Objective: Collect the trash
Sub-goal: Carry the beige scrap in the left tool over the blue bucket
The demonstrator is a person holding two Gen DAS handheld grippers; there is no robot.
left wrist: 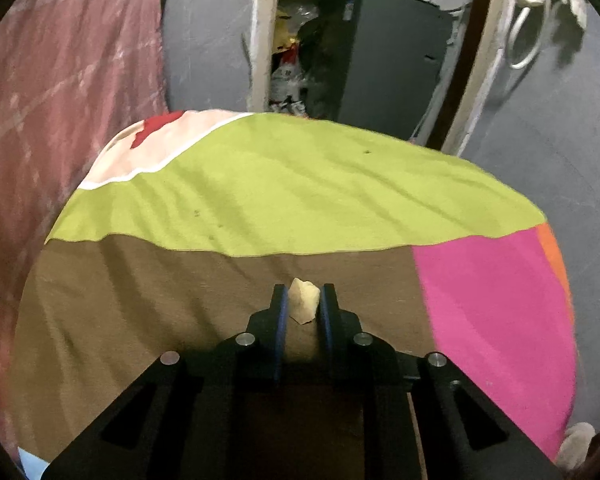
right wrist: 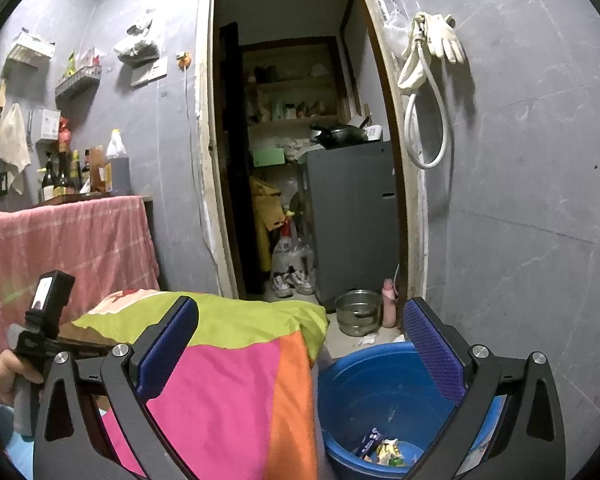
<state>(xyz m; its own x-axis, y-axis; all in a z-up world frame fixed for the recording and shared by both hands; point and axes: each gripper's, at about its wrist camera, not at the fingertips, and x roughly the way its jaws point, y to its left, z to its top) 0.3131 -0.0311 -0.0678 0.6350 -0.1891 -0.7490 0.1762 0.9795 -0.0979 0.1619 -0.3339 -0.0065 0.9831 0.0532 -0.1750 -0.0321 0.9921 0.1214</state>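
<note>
A small pale crumpled scrap [left wrist: 303,300] lies on the brown patch of a colourful cloth [left wrist: 284,184] that covers a low surface. My left gripper [left wrist: 303,294] points down at it, and both blue pads press on the scrap's sides. My right gripper [right wrist: 300,308] stands wide open with nothing between its fingers, held over the cloth's pink and orange corner [right wrist: 236,392]. Just right of that corner is a blue bucket [right wrist: 380,380] holding a few wrappers [right wrist: 384,448]. A hand [right wrist: 4,376] grips the left gripper's handle at the far left of the right wrist view.
A pink cloth-draped table [right wrist: 68,236] with bottles stands to the left. Ahead, a doorway opens into a storeroom with a grey cabinet [right wrist: 352,216]. A metal pot [right wrist: 356,312] sits on the floor by the door. A grey wall [right wrist: 520,200] with a hanging hose rises on the right.
</note>
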